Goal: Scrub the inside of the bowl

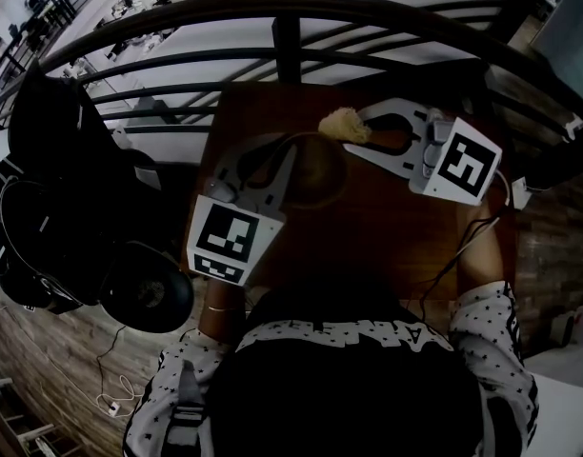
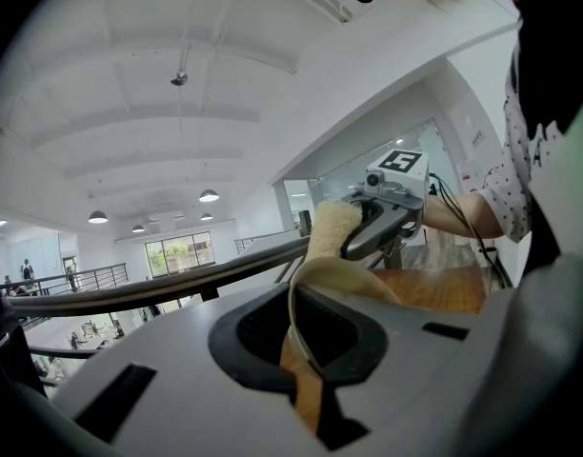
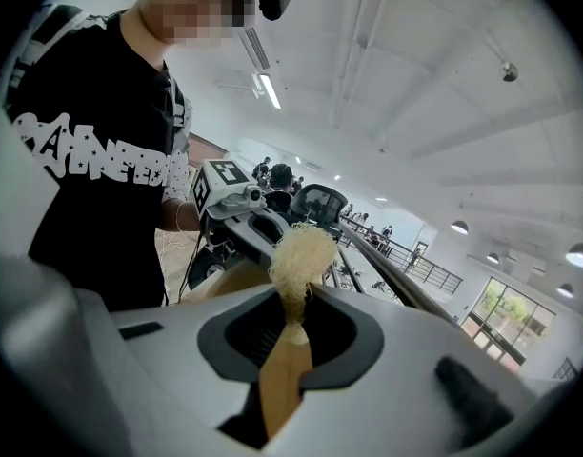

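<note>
Holding bowl (image 1: 315,174) by left rim, left gripper (image 2: 311,365) pinched tight. Right gripper (image 3: 284,350) clamps brush (image 3: 299,260) handle. Bowl looks wooden, hard, light, maybe slippery. Grip rim firmly.

The left tongs (image 2: 306,355) and the right tongs (image 3: 287,350) are light grey plastic shells, each with a black-lined oval opening behind its jaws. The left cube (image 1: 225,241) and the right cube (image 1: 463,165) are white, printed with black square markers. A thin black cable (image 1: 468,241) trails from the right tongs. The person wears a black shirt (image 3: 91,160) with white lettering, white sleeves (image 1: 492,331) dotted black, and a thin bracelet (image 1: 220,308).
</note>
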Motion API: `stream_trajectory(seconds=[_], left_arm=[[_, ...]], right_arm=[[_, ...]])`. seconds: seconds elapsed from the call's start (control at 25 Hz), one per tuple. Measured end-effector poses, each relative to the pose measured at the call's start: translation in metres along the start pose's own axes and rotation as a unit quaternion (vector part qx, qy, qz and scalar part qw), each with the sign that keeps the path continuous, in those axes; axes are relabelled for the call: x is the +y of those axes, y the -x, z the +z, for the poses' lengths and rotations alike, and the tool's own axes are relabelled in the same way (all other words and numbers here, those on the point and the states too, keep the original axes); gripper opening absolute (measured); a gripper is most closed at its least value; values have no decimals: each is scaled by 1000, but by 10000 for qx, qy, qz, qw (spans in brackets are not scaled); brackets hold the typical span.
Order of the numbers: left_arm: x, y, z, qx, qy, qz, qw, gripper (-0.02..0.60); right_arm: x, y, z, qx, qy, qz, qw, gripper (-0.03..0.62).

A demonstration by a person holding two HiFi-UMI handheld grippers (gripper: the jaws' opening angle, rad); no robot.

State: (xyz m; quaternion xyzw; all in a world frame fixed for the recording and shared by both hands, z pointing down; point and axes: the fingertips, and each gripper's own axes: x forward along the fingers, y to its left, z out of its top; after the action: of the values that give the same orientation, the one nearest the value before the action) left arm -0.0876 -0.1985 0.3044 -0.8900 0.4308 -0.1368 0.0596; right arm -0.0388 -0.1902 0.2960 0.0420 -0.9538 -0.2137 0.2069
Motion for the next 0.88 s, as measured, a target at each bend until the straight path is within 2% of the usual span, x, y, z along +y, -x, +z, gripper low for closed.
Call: stream_trajectory(seconds=[0.88], left_arm=[[22,0,-1,-153,415,304,9986,26]], right_arm=[[4,7,-18,-493,-850,-584,9934,60]])
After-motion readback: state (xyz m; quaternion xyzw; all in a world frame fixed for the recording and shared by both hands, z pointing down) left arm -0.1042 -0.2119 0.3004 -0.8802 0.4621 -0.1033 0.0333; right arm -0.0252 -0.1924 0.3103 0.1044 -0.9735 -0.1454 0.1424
